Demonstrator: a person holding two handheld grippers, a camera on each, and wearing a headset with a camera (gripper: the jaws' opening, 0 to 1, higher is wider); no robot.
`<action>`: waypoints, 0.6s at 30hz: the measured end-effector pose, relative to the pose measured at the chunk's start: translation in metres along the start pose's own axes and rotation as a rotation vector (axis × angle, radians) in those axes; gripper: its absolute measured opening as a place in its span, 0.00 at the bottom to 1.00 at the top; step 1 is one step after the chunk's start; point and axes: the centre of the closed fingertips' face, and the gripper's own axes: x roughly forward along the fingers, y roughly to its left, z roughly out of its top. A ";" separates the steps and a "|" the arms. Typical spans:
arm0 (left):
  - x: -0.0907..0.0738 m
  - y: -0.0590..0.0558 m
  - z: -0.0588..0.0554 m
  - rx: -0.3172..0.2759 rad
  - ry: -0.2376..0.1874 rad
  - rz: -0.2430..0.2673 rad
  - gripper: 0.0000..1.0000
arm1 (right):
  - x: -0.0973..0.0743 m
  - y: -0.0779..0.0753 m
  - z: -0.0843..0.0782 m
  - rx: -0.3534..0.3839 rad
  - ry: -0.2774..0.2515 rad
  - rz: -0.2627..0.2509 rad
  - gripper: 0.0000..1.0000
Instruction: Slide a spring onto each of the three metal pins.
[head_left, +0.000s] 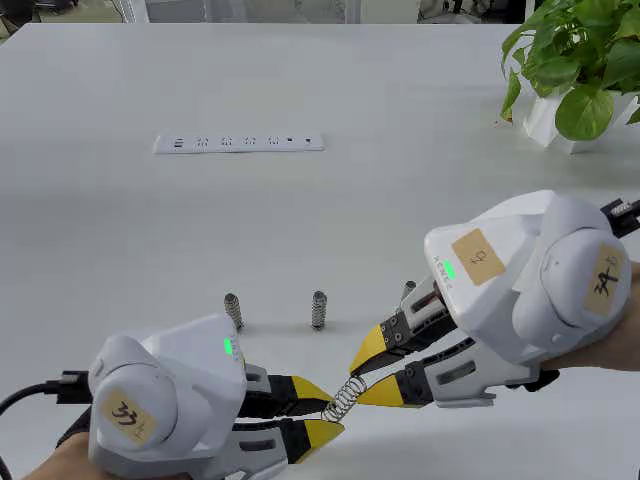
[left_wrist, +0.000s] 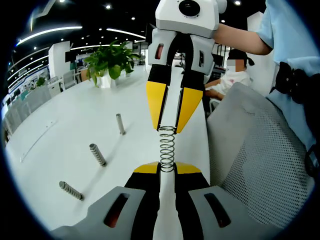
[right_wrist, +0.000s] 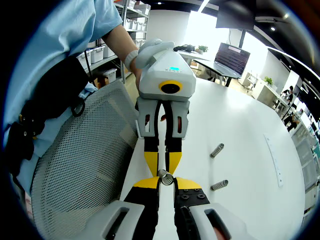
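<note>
1 spring is held in the air between the tools. The left gripper is closed down to a narrow gap on 1 end, and the right gripper seems to pinch the other. Of 3 pins on the table, 2 loaded pins carry springs. The bare pin is partly hidden behind the right gripper.

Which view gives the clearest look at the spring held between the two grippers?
The left gripper view: the spring runs side-on, its whole length and separate coils clear between the two pairs of jaws. The head view shows it small and slanted; the right gripper view sees it nearly end-on, foreshortened.
</note>
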 end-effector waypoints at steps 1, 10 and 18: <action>0.000 0.000 0.000 0.000 -0.001 0.000 0.06 | 0.000 0.000 0.000 0.000 0.001 0.000 0.07; 0.000 -0.001 0.003 0.007 -0.012 0.002 0.06 | -0.001 -0.001 0.000 0.023 0.010 0.003 0.13; 0.002 -0.002 0.003 0.014 -0.010 -0.001 0.06 | 0.002 -0.002 -0.001 0.022 0.048 0.023 0.19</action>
